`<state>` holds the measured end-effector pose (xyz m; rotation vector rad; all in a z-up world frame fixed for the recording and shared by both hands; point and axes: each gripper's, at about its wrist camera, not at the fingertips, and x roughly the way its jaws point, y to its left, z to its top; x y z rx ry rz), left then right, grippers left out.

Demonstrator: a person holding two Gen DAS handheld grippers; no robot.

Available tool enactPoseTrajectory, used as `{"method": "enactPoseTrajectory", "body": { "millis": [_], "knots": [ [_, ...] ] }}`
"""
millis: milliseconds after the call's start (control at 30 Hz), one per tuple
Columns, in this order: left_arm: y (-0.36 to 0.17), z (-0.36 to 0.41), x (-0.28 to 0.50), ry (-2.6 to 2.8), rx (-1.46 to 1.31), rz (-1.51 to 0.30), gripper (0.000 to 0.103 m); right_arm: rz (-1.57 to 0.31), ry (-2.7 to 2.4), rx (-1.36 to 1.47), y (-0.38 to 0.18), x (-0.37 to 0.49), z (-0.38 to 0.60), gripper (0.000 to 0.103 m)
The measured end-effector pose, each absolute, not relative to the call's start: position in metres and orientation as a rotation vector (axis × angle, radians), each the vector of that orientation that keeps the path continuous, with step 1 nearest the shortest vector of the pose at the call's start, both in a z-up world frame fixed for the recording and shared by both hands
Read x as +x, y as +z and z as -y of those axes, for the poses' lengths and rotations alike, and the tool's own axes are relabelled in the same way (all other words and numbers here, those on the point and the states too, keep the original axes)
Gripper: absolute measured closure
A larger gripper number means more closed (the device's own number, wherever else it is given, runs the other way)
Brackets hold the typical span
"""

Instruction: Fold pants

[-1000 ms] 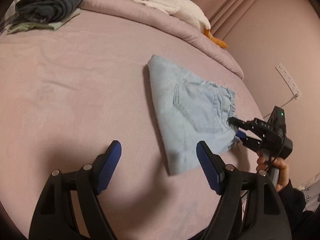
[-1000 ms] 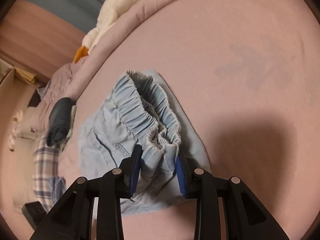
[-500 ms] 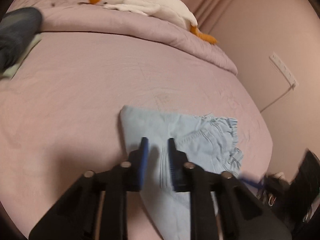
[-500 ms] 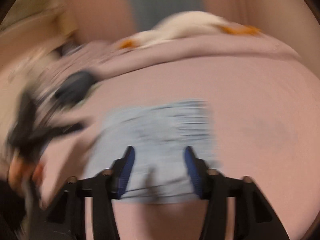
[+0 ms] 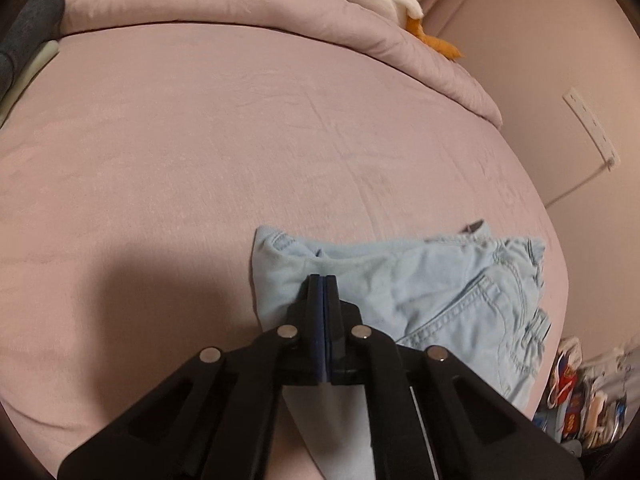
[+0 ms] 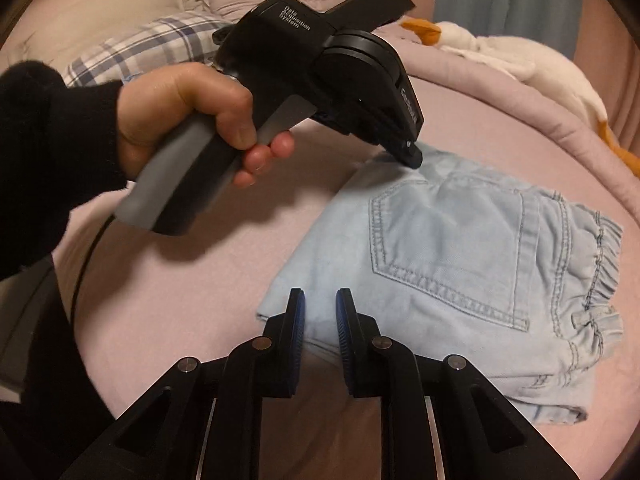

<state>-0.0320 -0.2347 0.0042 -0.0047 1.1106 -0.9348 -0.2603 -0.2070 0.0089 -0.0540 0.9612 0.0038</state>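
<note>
Denim pants (image 5: pixel 400 292) lay folded on the bed (image 5: pixel 240 140), left gripper (image 5: pixel 324 280) clamped on a thin ridge that could slip; right-wrist view: right gripper (image 6: pixel 320 312) closing astride the near edge, might catch one layer only.

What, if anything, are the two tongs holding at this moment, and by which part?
The left tongs are shut on the pants at the folded end's far corner. The right tongs are closing over the near corner, not yet gripping.

Both wrist views close, angled down; share pants (image 5: pixel 420 292) (image 6: pixel 460 256) on bed (image 5: pixel 240 152).
</note>
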Motion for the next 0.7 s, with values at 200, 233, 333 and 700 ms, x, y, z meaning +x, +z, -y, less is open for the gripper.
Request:
{"method": "enactPoseTrajectory", "body": {
  "millis": [200,233,333,700],
  "knots": [
    [0.03,0.225,-0.063,-0.922,0.029,-1.005,0.085,-0.862,0.015,0.173,0.048,-0.276,0.25,0.084],
    [0.037,0.221,-0.075,-0.947,0.03,-0.979,0.082,-0.832,-0.021,0.195,0.054,-0.282,0.262,0.084],
    [0.046,0.213,-0.101,-1.008,0.039,-0.951,0.082,-0.775,-0.204,0.213,0.071,-0.285,0.309,0.084],
    [0.009,0.227,-0.165,-1.051,0.163,-1.042,0.082,-0.927,-0.428,0.339,0.028,-0.252,0.403,0.084]
  ]
}}
